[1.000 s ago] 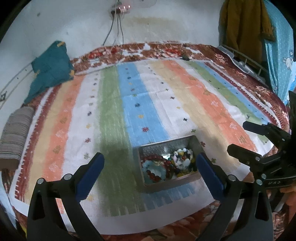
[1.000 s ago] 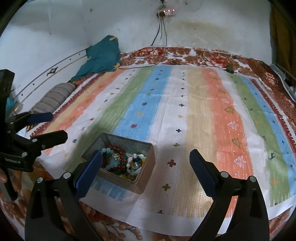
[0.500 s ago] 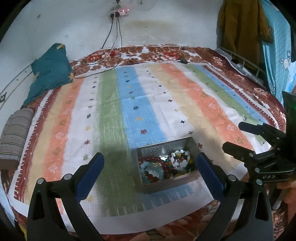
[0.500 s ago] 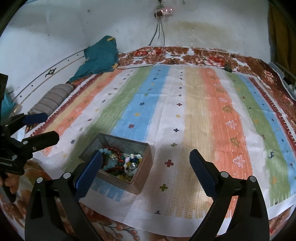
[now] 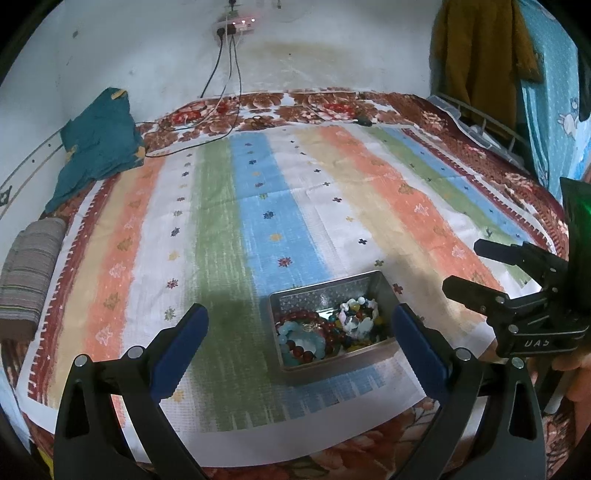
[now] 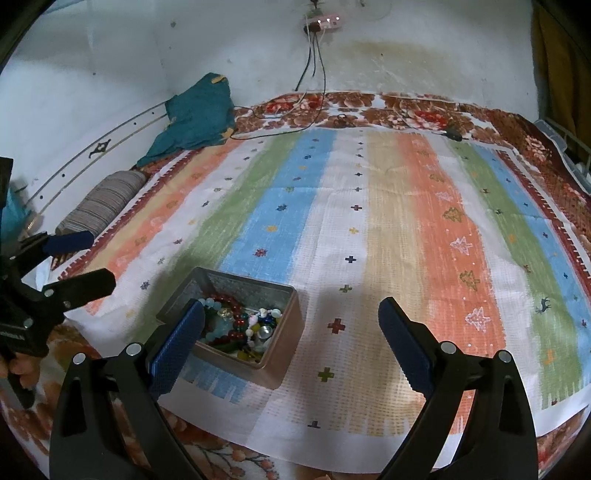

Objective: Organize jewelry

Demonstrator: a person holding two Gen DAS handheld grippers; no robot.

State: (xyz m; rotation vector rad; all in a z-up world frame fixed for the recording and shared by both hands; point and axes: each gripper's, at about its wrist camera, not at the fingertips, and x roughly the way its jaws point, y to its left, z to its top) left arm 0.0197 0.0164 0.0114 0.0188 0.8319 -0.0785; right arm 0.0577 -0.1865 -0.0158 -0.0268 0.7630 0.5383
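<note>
A silver metal tin [image 5: 362,286] [image 6: 284,317] sits near the front edge of a striped mat [image 5: 258,206] [image 6: 369,221]. It holds a tangle of bead bracelets [image 5: 325,330] [image 6: 236,326] in red, light blue, white and yellow. My left gripper [image 5: 299,332] is open and empty, just short of the tin, its right finger beside the tin's right end. My right gripper [image 6: 291,336] is open and empty, its left finger over the tin's left part. Each gripper shows in the other's view: the right one [image 5: 480,273], the left one [image 6: 81,266].
A teal cloth [image 5: 99,147] [image 6: 199,114] and a striped grey roll [image 5: 31,262] [image 6: 103,201] lie at the mat's left side. Cables [image 5: 221,122] run from a wall power strip [image 5: 240,26] onto the floral blanket behind. Clothes [image 5: 480,55] hang at the right.
Both grippers have tilted and drawn back slightly, so the tin sits a little lower and nearer in the views. Both stay open and empty. The tin has not moved on the mat.
</note>
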